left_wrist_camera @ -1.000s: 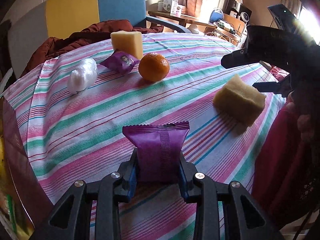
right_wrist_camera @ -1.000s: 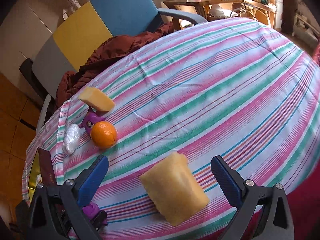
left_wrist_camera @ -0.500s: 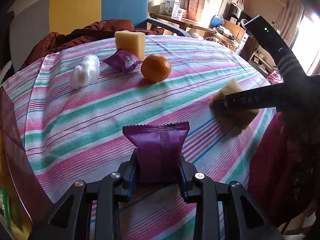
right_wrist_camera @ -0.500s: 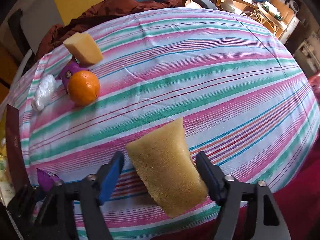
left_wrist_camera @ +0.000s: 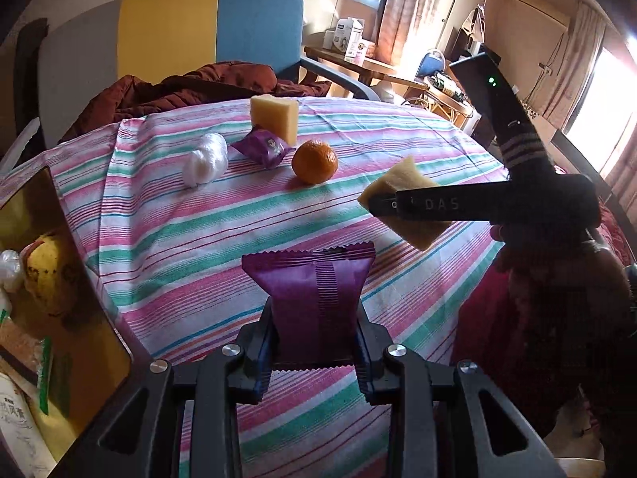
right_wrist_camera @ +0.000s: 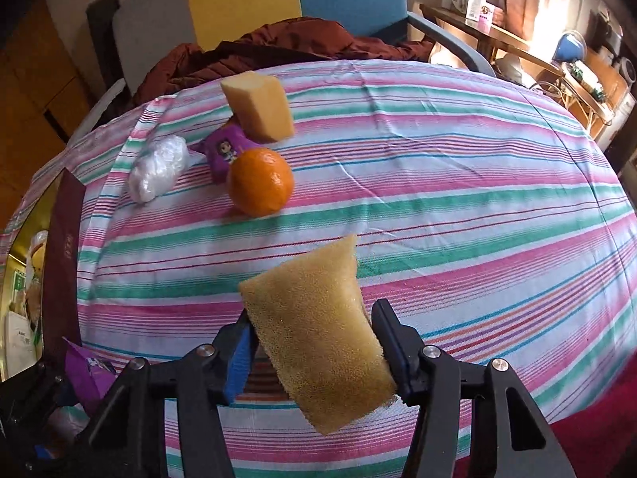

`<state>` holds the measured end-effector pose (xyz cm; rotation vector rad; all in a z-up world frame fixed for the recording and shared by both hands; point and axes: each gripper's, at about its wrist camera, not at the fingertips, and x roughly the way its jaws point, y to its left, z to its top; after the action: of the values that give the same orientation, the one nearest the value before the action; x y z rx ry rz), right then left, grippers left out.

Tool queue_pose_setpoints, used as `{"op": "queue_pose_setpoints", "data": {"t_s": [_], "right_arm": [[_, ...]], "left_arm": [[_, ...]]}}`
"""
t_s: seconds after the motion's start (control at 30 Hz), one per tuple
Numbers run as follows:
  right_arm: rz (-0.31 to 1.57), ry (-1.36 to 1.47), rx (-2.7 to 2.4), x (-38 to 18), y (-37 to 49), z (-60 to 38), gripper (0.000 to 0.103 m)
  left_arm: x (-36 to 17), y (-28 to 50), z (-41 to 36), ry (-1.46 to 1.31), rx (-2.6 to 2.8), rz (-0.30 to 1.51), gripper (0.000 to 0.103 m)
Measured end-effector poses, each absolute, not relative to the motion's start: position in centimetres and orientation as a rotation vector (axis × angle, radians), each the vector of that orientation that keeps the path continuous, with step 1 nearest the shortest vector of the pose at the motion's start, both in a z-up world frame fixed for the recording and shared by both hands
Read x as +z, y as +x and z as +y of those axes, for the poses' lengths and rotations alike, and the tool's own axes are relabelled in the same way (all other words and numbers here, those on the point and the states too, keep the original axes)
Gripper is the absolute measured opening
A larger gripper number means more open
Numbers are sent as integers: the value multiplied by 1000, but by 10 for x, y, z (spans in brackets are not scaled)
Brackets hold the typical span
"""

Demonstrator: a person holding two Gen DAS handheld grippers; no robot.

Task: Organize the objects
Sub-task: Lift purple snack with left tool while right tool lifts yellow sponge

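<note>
Left gripper (left_wrist_camera: pixel 314 330) grips a purple packet (left_wrist_camera: pixel 312 290) at 6 o'clock. Right gripper (right_wrist_camera: pixel 314 342), jaws just closing, clamps a sponge (right_wrist_camera: pixel 318 330) above the striped table (right_wrist_camera: pixel 458 207); orange (right_wrist_camera: pixel 260 181) at 11 o'clock.

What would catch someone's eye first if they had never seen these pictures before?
Probably the two held things: the left gripper is clamped on a purple snack packet above the near edge of the striped tablecloth, and the right gripper, its jaws having just been closing, squeezes a yellow sponge lifted off the cloth. Next comes the bright orange at the far left, beside a second purple packet, another sponge block and a white plastic wad.
</note>
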<state>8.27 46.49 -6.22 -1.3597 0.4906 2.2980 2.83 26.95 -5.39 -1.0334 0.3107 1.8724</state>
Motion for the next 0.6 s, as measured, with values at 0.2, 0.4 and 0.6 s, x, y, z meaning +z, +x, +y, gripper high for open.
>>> {"op": "queue_pose_setpoints", "data": {"t_s": [0.2, 0.4, 0.6], "right_arm": [[486, -1317, 2360, -51, 82, 455, 57], [476, -1317, 2398, -50, 81, 444, 57], [489, -1282, 2508, -33, 75, 408, 57]], "left_arm": [[-33, 23, 237, -1031, 1930, 240, 33], [-5, 1, 188, -1022, 2068, 133, 33], [16, -21, 135, -995, 2246, 58, 33]]}}
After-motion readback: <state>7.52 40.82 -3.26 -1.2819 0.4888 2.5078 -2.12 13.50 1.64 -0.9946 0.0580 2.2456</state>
